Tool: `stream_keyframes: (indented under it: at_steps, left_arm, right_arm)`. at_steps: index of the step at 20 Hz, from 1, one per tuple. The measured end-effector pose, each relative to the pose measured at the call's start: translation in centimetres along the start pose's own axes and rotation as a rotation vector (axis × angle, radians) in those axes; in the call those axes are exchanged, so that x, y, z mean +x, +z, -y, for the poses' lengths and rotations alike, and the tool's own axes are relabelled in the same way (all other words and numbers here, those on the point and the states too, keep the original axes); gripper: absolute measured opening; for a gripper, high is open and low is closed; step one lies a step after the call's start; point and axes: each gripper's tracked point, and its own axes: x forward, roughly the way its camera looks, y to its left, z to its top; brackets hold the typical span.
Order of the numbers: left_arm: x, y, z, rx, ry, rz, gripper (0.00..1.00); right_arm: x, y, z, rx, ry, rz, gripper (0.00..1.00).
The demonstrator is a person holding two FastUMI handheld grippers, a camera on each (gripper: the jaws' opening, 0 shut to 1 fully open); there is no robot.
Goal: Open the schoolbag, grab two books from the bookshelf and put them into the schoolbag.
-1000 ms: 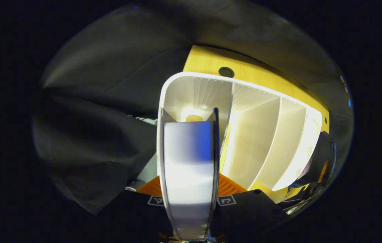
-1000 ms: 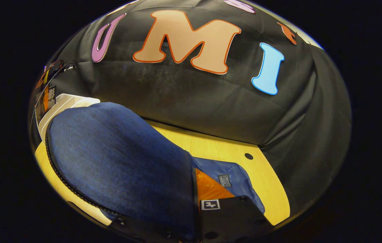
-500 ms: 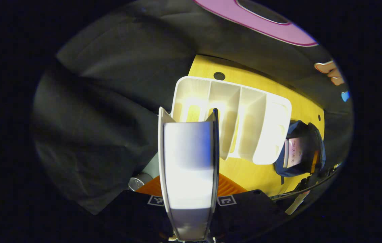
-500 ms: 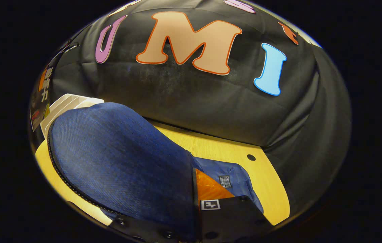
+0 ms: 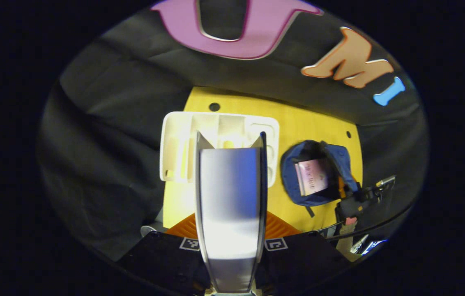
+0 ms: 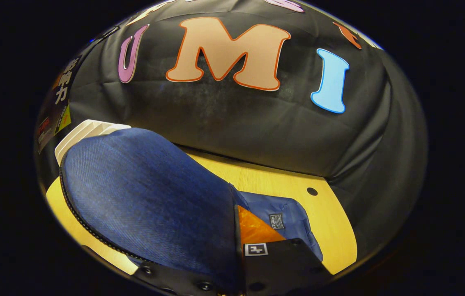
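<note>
Second book lifted clear, schoolbag mouth held open

The left tool [image 5: 230, 230] clamps a book [image 5: 229, 193] at lower centre; the right tool [image 6: 238, 242] pinches the schoolbag flap [image 6: 146, 201]. The schoolbag [image 5: 318, 176] at right of centre already holds one book. Risk, as I judge it: the book's corner could catch the bag's rim if the flap sags. Against a second ago, the bookshelf [image 5: 175, 139] has shrunk away behind the book.

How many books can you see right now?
2: one book clamped upright between the left gripper's fingers, one already inside the open schoolbag. Others could be hidden.
</note>
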Motion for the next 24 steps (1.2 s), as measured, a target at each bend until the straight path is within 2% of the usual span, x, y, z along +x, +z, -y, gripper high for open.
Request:
stream_keyframes:
  at_steps: [3, 7, 10, 15, 18, 20, 24]
  left_arm:
    - [2.3, 0.4, 6.2, 0.036, -0.125, 0.017, 0.4]
    - [6.1, 1.0, 13.1, 0.028, -0.275, 0.07, 0.4]
    - [10.2, -0.1, 16.3, 0.011, -0.345, 0.1, 0.4]
    - [17.9, -1.1, 20.9, -0.087, -0.479, 0.114, 0.39]
    - [21.7, -1.2, 24.2, -0.138, -0.61, 0.149, 0.39]
    - [23.0, -1.4, 26.1, -0.172, -0.703, 0.169, 0.39]
    - [26.0, -1.3, 28.9, -0.256, -0.809, 0.17, 0.39]
  right_arm:
    - [-0.1, 0.1, 0.6, 0.031, 0.011, 0.002, 0.07]
    - [-0.2, 0.2, 0.8, 0.051, 0.02, 0.005, 0.08]
    - [-0.2, 0.3, 1.2, 0.082, 0.025, 0.004, 0.08]
    - [-0.1, 0.2, 1.2, 0.096, 0.038, 0.0, 0.08]
    - [-0.2, 0.3, 1.2, 0.114, 0.044, -0.002, 0.08]
    - [-0.2, 0.3, 1.2, 0.113, 0.049, -0.002, 0.08]
    - [-0.6, 0.4, 1.1, 0.108, 0.053, 0.008, 0.08]
